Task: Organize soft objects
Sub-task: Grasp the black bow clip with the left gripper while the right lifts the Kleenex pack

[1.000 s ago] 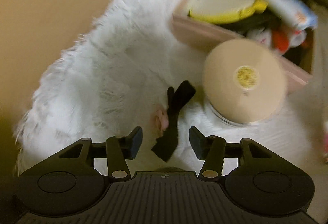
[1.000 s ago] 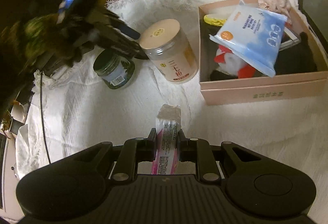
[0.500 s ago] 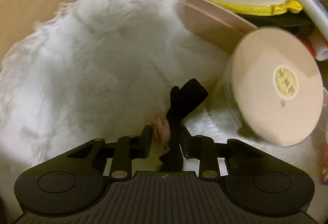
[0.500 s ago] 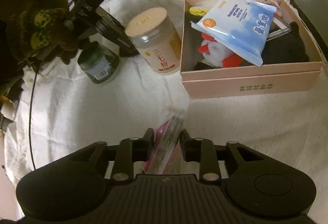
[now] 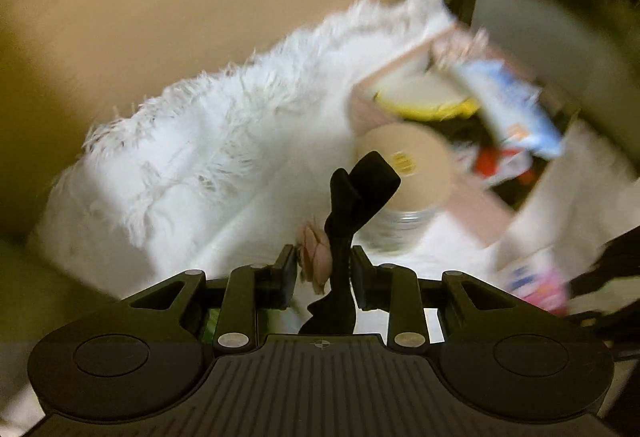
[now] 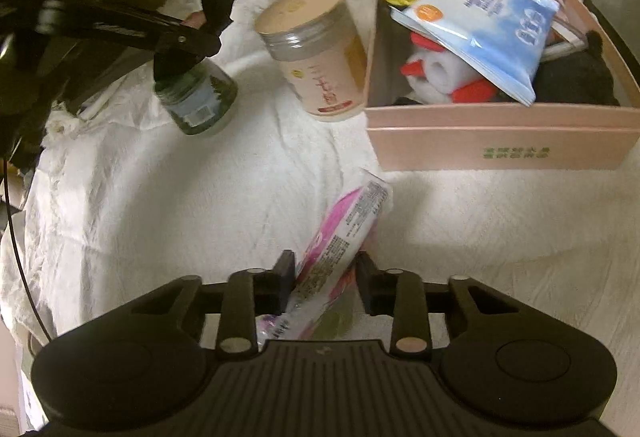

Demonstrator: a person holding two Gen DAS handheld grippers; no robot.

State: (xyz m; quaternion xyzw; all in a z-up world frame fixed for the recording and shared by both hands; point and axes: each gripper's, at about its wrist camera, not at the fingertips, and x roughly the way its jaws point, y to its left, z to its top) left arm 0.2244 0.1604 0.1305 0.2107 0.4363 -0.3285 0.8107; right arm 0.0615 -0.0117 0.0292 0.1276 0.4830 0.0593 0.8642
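My left gripper [image 5: 324,275] is shut on a black ribbon bow with a pink flower [image 5: 352,205] and holds it above the white fluffy cloth [image 5: 224,141]. The bow [image 6: 222,3] and left gripper [image 6: 188,33] also show in the right wrist view, lifted over the green jar. My right gripper [image 6: 326,279] is shut on a pink and white soft packet [image 6: 344,237], tilted to the right, above the cloth in front of the pink box [image 6: 500,147]. The box holds a blue wipes pack [image 6: 488,33], red and white items and a black soft item.
A tan-lidded jar [image 6: 316,53] stands left of the box. A dark green jar [image 6: 196,97] lies further left. The tan table surface [image 5: 180,17] lies beyond the cloth's fringe. The left wrist view is blurred.
My left gripper closed on the black bow and lifted it off the cloth. My right gripper moved toward the box, and its packet tilted to the right.
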